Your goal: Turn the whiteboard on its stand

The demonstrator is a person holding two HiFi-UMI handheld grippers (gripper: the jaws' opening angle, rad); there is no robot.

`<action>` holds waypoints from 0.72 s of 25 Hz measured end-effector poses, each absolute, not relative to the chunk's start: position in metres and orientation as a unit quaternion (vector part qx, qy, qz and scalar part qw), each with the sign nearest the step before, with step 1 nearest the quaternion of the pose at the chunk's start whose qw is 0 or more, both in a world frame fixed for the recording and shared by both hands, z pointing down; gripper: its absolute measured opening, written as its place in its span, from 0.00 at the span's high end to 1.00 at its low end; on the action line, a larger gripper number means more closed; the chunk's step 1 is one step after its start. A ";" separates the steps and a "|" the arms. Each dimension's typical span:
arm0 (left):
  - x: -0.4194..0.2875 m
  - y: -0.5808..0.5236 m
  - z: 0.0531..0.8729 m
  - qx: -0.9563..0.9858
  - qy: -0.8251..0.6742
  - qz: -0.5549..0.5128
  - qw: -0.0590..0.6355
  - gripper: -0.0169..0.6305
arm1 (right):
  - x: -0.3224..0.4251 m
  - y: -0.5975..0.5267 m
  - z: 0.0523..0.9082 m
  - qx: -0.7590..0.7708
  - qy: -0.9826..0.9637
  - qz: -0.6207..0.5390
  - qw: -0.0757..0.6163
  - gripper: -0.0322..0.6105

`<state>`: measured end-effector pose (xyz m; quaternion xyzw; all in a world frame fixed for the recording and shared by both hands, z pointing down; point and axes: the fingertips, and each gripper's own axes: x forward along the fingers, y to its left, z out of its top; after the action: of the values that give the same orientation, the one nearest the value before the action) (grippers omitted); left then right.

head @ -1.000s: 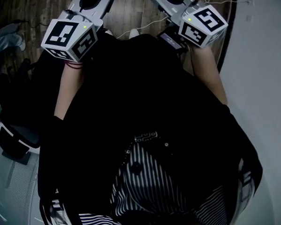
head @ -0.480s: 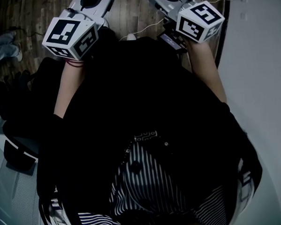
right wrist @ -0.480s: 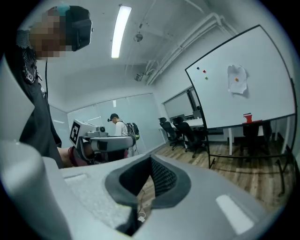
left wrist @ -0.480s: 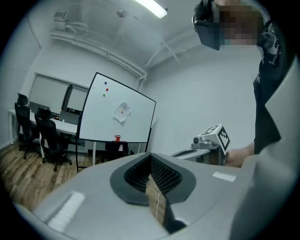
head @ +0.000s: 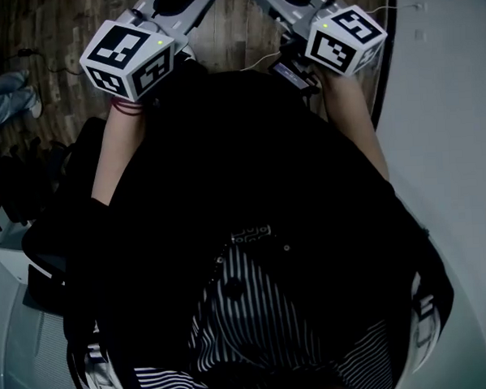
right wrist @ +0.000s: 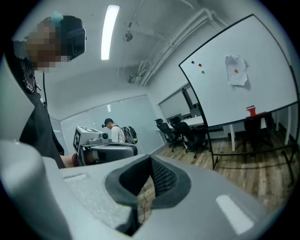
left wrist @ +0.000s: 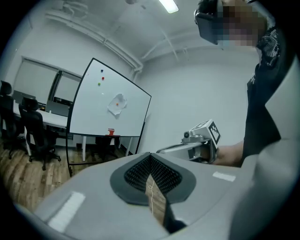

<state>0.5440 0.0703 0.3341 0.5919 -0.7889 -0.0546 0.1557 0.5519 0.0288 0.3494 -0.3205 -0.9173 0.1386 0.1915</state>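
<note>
The whiteboard (left wrist: 110,105) stands on its black wheeled stand some way off across the wooden floor, tilted in both gripper views, and no gripper touches it. A sheet of paper (left wrist: 117,104) and small magnets stick to the whiteboard (right wrist: 239,79), and a red item (right wrist: 251,110) sits on its tray. My left gripper (left wrist: 151,157) is shut with nothing between its pads. My right gripper (right wrist: 150,159) also looks shut and empty. In the head view both marker cubes, left (head: 128,59) and right (head: 344,39), are held out in front of my chest, with the fingertips beyond the top edge.
Black office chairs (left wrist: 35,131) and a desk stand left of the board. More chairs (right wrist: 183,133) and a person with a backpack (right wrist: 115,131) are farther back. A white wall (head: 459,137) runs along my right, and a dark chair (head: 34,241) sits at my left.
The left marker cube has rolled a little and drifted slightly right and up. The right gripper has hardly shifted. The floor at the left has slid in the head view.
</note>
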 end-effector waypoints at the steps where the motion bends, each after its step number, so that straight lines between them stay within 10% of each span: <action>1: 0.543 0.070 0.333 0.592 -0.790 -0.053 0.151 0.97 | 0.553 0.029 0.350 -0.320 -0.918 0.142 0.188 0.95; 18: 0.469 0.091 0.336 0.593 -0.791 -0.054 0.141 0.97 | 0.477 0.035 0.358 -0.316 -0.916 0.130 0.209 0.95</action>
<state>0.4687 0.0914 0.3359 0.5925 -0.7912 -0.0541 0.1413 0.4774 0.0350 0.3581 -0.3164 -0.9160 0.1304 0.2092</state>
